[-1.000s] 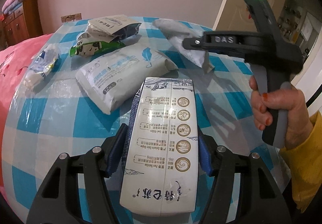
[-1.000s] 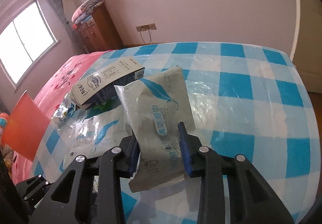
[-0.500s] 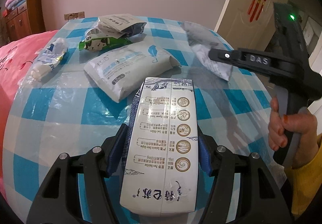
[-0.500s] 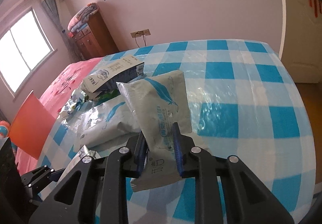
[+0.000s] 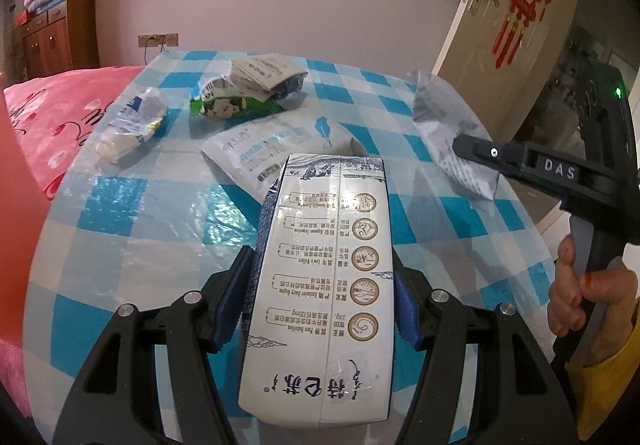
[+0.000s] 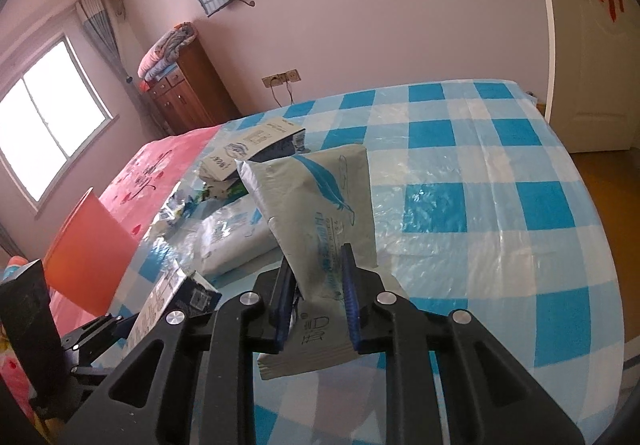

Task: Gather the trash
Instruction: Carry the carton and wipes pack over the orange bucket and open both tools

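Note:
My left gripper [image 5: 316, 297] is shut on a white milk carton [image 5: 324, 281], held lengthwise above the blue-checked table [image 5: 132, 229]. My right gripper [image 6: 316, 305] is shut on a flattened grey wipes packet with a blue feather [image 6: 320, 213], lifted off the table; the same packet [image 5: 452, 137] hangs from that gripper at the right of the left wrist view. On the table lie a second wipes packet [image 5: 276, 149], a green wrapper [image 5: 236, 105], a torn carton [image 5: 264, 75] and a crumpled plastic bottle [image 5: 132, 123].
A pink bedspread [image 5: 48, 113] borders the table on the left. A wooden cabinet [image 6: 188, 93] stands at the far wall, a door [image 5: 500, 25] at the right. A red-orange sheet [image 6: 88, 245] stands at the table's left edge. A hand [image 5: 580, 297] grips the right gripper's handle.
The right gripper's jaws squeezed tighter on the feather packet and lifted it, drawing back and to the right. The left gripper with the carton pulled back a little from the trash pile.

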